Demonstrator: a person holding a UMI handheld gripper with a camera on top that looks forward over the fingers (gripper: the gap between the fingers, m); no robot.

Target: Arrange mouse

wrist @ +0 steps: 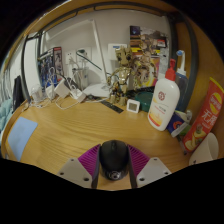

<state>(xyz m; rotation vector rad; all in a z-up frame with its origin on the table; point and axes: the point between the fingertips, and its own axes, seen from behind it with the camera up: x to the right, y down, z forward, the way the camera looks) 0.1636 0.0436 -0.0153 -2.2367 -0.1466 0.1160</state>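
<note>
A black computer mouse [113, 160] sits between my two fingers, its nose pointing away over the wooden table [90, 130]. My gripper [113, 149] is shut on the mouse; both magenta pads [92, 158] press against its sides. The back end of the mouse is hidden below the fingers. I cannot tell whether the mouse rests on the table or is lifted just off it.
A white pump bottle [164, 100] stands ahead to the right, with a red snack tube [206, 115] and a white cup [205, 149] beyond it. A small white cube [133, 105] and desk clutter line the back. A blue sheet [20, 138] lies on the left.
</note>
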